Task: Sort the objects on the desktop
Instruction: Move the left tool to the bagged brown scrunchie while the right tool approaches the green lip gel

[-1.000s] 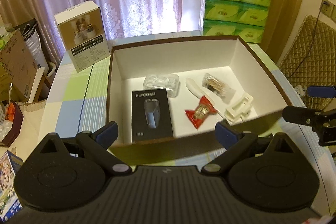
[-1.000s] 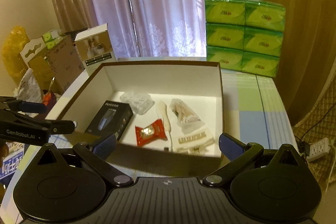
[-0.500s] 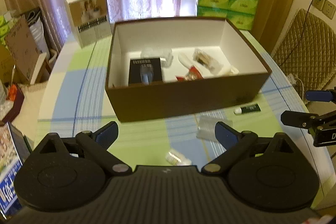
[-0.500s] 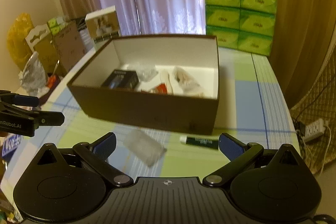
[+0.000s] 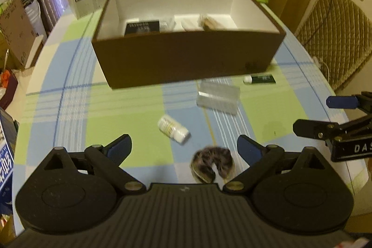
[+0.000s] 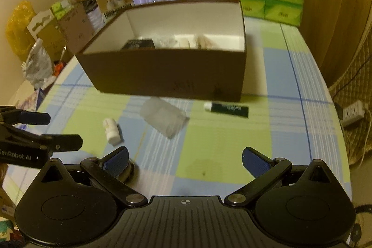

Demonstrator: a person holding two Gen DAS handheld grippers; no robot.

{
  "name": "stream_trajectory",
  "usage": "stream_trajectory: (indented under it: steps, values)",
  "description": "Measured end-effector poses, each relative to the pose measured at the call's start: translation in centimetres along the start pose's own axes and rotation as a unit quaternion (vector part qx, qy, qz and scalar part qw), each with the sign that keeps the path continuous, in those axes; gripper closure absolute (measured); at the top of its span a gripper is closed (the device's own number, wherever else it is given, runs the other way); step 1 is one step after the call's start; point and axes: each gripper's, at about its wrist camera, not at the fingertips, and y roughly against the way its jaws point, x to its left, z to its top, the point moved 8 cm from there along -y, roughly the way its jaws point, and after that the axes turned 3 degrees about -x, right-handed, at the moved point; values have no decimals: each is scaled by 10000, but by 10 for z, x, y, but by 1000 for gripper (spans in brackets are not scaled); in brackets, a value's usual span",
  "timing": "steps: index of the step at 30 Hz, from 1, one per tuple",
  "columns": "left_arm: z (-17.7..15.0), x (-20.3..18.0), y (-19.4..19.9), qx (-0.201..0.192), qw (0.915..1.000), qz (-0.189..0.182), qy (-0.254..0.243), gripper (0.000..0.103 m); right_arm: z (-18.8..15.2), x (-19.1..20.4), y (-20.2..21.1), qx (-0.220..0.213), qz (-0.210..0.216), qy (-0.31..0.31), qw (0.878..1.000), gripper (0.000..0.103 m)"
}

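Brown-furred hair tie point(image 5: 212, 163) lies on the worktop point(image 5: 130, 122) between the left tool's point(image 5: 183, 145) wide-open, empty fingers, slightly right of centre; the right tool point(image 6: 184, 158), equally spread and empty, hovers farther off.

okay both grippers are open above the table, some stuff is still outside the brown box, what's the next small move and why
Probably lower the left gripper onto the round dark item lying just ahead between its open fingers, then close. That item, the small white bottle, the clear packet and the dark tube all lie on the table outside the brown box; the round one is nearest.
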Motion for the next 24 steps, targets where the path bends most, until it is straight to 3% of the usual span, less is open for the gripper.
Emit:
stream_trajectory:
  steps: [12, 24]
  values:
    - [-28, -19, -20, 268, 9993, -253, 69, 14, -29, -24, -18, 430, -202, -161, 9987, 2]
    - [-44, -31, -65, 608, 9978, -238, 85, 17, -41, -49, -32, 749, -287, -324, 9962, 2]
